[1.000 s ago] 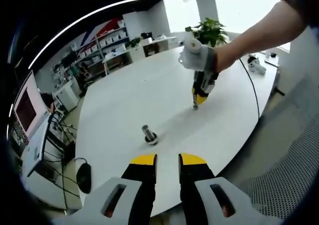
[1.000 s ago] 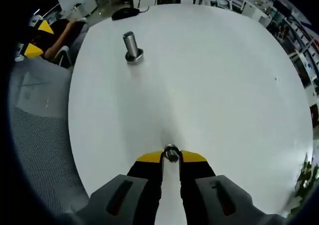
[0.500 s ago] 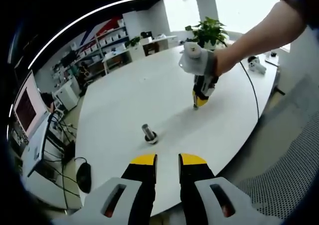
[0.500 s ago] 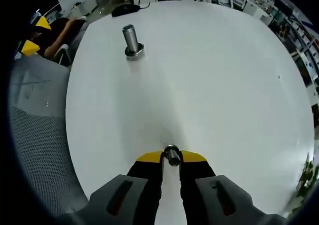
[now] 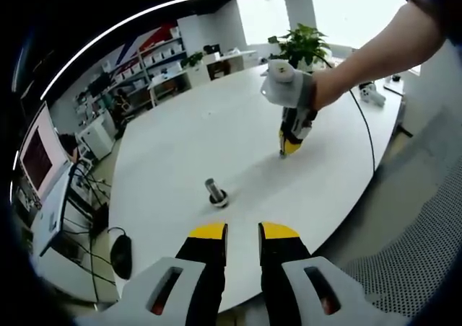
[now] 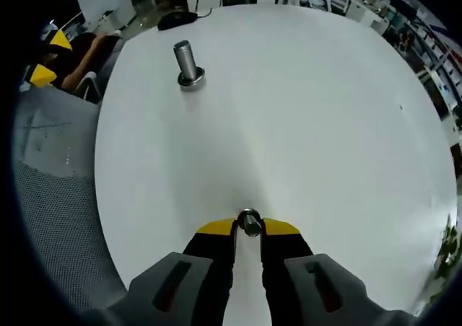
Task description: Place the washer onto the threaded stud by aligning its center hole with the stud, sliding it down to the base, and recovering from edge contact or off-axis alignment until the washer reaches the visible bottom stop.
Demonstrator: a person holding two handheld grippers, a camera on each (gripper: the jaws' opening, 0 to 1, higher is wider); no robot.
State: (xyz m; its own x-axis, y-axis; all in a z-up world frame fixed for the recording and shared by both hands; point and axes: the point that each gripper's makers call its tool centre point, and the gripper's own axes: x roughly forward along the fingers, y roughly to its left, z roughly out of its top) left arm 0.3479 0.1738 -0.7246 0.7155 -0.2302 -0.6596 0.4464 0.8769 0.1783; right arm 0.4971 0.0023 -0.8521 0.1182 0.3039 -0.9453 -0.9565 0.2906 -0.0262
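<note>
A grey threaded stud (image 5: 214,192) stands upright on its round base on the white table (image 5: 216,131); in the right gripper view the stud (image 6: 188,62) is far ahead at upper left. My right gripper (image 6: 249,227) is shut on a small metal washer (image 6: 250,222), held on edge above the table. From the left gripper view that right gripper (image 5: 286,148) hangs jaws-down over the table right of the stud, held by a gloved hand. My left gripper (image 5: 243,231) hovers at the near table edge, jaws a little apart with nothing between them.
A black mouse (image 5: 121,256) lies at the table's left edge; the mouse (image 6: 177,19) sits beyond the stud in the right gripper view. A potted plant (image 5: 303,46) and a small white device (image 5: 372,95) with a cable stand at the far side. Mesh chair (image 6: 50,218) beside the table.
The right gripper with the washer has risen slightly off the table and edged a little. The stud and left gripper have not moved.
</note>
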